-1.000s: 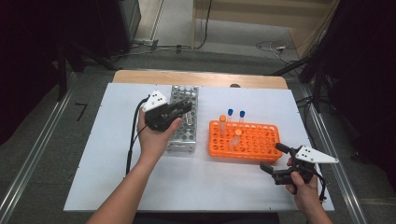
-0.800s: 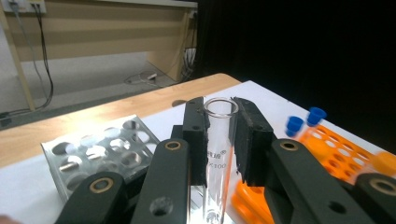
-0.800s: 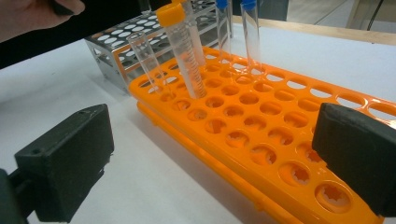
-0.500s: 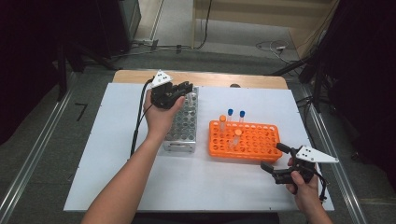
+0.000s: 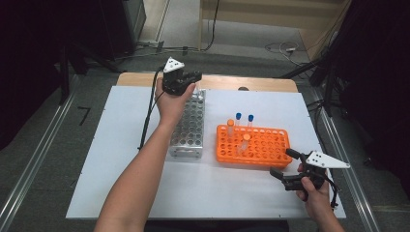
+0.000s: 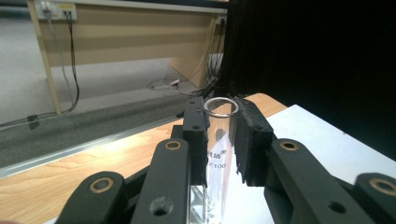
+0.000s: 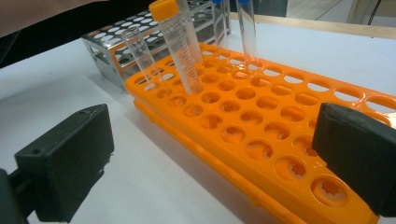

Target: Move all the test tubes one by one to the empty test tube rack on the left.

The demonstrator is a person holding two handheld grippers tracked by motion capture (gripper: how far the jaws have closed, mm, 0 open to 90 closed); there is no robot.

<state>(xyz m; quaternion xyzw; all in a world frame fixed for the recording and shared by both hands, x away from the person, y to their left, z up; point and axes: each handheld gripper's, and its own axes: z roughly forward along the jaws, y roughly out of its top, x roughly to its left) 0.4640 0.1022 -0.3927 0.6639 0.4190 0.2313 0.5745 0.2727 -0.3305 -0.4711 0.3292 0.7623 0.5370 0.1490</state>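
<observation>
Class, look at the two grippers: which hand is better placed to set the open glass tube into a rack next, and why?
Probably the left. The left gripper is already shut on the glass tube, above the far end of the metal rack. The right gripper is open and empty, low beside the orange rack.

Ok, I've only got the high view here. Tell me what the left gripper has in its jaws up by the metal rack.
Observer: The left gripper is shut on a clear glass tube. The tube is open at the top, with no cap.
Operator: Now give me the right gripper's jaws.
Observer: The right gripper has its jaws wide apart with nothing between them, and it faces the orange rack.
Operator: Check that rack for anything uncapped.
Observer: One uncapped clear tube stands in it beside the orange-capped tube.
</observation>
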